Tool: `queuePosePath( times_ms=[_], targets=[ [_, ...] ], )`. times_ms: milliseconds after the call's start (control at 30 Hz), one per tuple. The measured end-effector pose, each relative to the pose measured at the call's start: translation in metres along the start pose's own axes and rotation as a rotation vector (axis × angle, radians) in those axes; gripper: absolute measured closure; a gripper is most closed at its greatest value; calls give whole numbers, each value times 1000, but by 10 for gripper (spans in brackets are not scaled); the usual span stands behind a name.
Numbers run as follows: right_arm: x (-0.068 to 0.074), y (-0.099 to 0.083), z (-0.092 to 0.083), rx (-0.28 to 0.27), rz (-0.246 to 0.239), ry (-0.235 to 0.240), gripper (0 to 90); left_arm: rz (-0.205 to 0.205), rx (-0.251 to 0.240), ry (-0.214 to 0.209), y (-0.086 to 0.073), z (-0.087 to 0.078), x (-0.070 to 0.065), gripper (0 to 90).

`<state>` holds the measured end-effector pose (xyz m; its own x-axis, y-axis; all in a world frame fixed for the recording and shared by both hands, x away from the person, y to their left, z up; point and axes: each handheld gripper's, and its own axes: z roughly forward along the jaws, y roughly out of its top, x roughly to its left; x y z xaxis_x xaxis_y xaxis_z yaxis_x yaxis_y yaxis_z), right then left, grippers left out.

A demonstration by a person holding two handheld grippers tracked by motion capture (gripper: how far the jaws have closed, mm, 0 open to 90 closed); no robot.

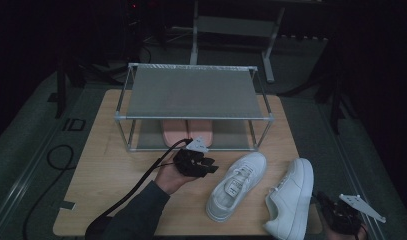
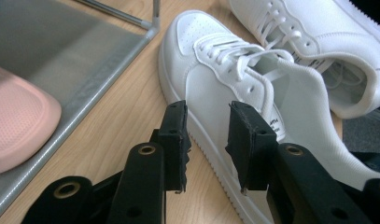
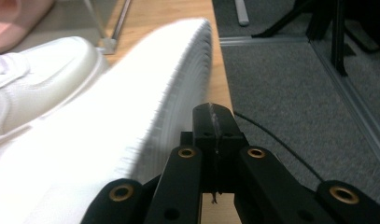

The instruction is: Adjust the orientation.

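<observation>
The left gripper is matte black, with a pale grey three-cornered plate on top and a thick black cable trailing off near the dark grey sleeve of the person's forearm. Its blocky jaws carry rough black foam pads on flat black link arms with brass-ringed pivot holes. The right gripper matches it: black, brass eyelets, its own grey plate.

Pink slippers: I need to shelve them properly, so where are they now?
In the high view, the pink slippers sit on the lower shelf of the metal-framed grey shoe rack, beyond the left gripper.
</observation>
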<state>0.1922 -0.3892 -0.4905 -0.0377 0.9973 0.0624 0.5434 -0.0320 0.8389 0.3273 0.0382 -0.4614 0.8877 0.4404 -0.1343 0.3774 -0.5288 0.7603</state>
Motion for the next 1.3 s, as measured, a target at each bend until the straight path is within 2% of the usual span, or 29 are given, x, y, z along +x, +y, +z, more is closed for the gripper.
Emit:
queuePosePath(
  times_ms=[200,433,733,900,1000,1300],
  targets=[
    [17,10,-12,-37,-49,35,898,-21,-3,0,-8,2,4,675],
    [28,10,-11,-25,-83,67,898,-37,16,-5,-15,4,8,664],
    [25,5,-11,-15,-78,83,899,-47,29,-22,-18,8,8,662],
    [18,2,-14,-17,-67,69,900,-53,32,-25,-18,9,9,657],
    [15,1,-15,-18,-54,82,900,-57,31,-28,-18,9,10,652],
    [14,1,-16,-11,-68,78,900,-61,34,-35,-18,9,11,649]
  ],
)
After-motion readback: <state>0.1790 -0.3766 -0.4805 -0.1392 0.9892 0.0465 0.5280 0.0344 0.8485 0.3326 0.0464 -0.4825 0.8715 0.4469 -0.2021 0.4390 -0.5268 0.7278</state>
